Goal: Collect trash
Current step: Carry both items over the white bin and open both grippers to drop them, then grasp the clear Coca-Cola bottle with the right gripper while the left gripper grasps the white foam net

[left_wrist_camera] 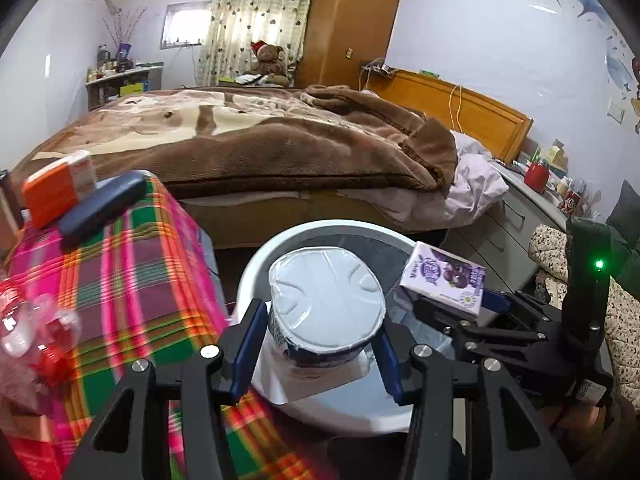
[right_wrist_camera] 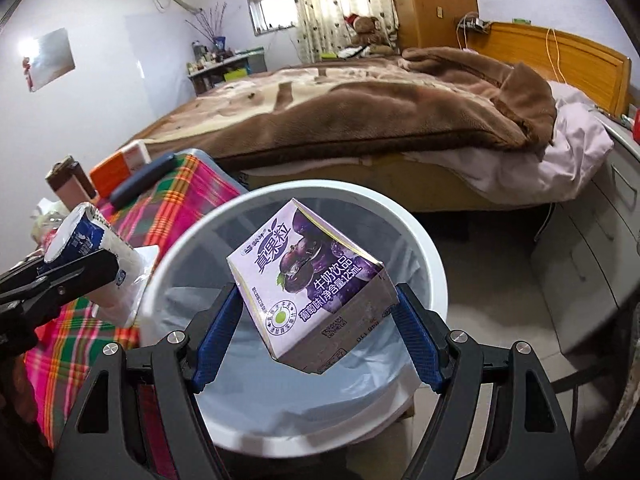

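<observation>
Two grippers, two pieces of trash, one white bin.

The left gripper (left_wrist_camera: 320,344) clamps a sealed yogurt cup (left_wrist_camera: 326,304) over the near rim of the white trash bin (right_wrist_camera: 424,240), beside the plaid-covered table (left_wrist_camera: 136,280). The right gripper (right_wrist_camera: 316,336) pinches a tilted purple grape milk carton (right_wrist_camera: 308,284) between its blue pads, directly above the bin's lined opening. Both point forward toward the bed (left_wrist_camera: 248,136).

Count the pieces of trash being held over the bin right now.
2: a white cup in the left gripper, and a purple milk carton in the right gripper, both above the white bin.
</observation>
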A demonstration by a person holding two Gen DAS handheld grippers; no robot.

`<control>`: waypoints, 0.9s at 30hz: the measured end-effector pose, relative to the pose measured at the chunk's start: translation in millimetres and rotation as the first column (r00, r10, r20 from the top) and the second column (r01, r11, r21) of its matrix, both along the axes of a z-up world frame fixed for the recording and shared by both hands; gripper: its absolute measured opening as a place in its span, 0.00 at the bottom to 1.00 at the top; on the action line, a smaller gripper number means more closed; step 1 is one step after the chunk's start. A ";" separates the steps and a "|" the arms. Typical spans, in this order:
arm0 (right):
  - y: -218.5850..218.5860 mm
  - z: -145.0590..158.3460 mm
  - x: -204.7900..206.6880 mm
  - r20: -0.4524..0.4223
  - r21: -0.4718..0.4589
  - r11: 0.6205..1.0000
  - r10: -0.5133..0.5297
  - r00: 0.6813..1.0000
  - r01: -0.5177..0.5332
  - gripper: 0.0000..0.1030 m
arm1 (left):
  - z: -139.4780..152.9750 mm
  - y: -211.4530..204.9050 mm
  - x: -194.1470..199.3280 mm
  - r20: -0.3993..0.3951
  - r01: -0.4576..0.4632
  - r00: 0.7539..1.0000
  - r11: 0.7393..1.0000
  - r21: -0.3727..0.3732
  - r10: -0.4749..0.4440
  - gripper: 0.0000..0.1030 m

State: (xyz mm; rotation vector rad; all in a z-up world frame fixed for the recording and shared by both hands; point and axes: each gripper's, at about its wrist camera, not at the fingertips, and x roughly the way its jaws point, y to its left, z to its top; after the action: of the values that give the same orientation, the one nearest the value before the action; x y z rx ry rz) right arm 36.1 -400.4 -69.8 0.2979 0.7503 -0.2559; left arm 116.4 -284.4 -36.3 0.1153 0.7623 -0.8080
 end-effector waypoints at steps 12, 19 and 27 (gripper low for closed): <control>-22.4 -10.4 -2.3 -0.038 0.016 1.000 -0.020 0.999 0.021 0.82 | -6.7 -14.1 3.0 0.013 0.001 1.000 1.000 -0.008 -0.001 0.68; -12.3 -0.2 -10.4 0.003 0.011 1.000 -0.023 1.000 0.023 0.82 | 0.0 19.8 -3.7 0.012 -0.076 0.997 0.997 -0.009 0.076 0.68; 31.6 17.7 -17.5 0.066 -0.003 0.999 0.038 0.997 -0.038 0.82 | 10.0 89.8 -13.9 0.044 -0.203 0.978 0.979 -0.016 0.204 0.68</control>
State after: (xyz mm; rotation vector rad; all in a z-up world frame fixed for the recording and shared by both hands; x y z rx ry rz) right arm 18.6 -368.8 -52.0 0.2887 0.6899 -0.2097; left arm 102.4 -194.6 -26.3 0.0440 0.7137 -0.6129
